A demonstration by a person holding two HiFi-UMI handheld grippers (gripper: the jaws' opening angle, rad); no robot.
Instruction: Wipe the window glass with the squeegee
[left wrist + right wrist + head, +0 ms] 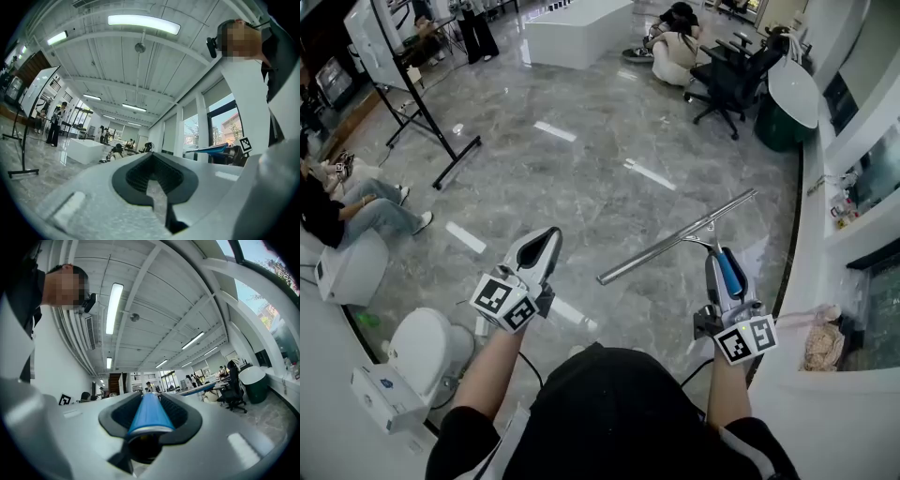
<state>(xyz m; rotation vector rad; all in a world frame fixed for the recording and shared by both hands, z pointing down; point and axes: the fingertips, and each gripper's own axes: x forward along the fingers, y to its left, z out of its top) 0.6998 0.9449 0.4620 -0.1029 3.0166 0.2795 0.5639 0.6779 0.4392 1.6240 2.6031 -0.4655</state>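
While the right gripper [727, 264] holds the squeegee [675, 240], the wiping has not begun, as far as I can judge. Its fingers [185, 418] are shut tight on the blue handle [149, 414], which sits right down the middle between them. From the handle, the long metal blade sticks out ahead and to the left, up in the air over the grey floor [581, 169]. It touches nothing.

The left gripper [539, 251] hangs beside it, well apart from the squeegee. Its fingers [136, 177] are pressed together with nothing between them.

The window glass [272, 310] is off to the person's right, past the white ledge [811, 272]. The blade is not near it.

To do this step well, I think the person should turn to the right. The blade should come round so its whole edge lies flat on the glass, up near the top. Then it should be pulled down in one slow, straight go, pressed the same all along. A tilted blade would likely miss bits and leave streaks. The hold on the handle looks firm, so it should not twist much.
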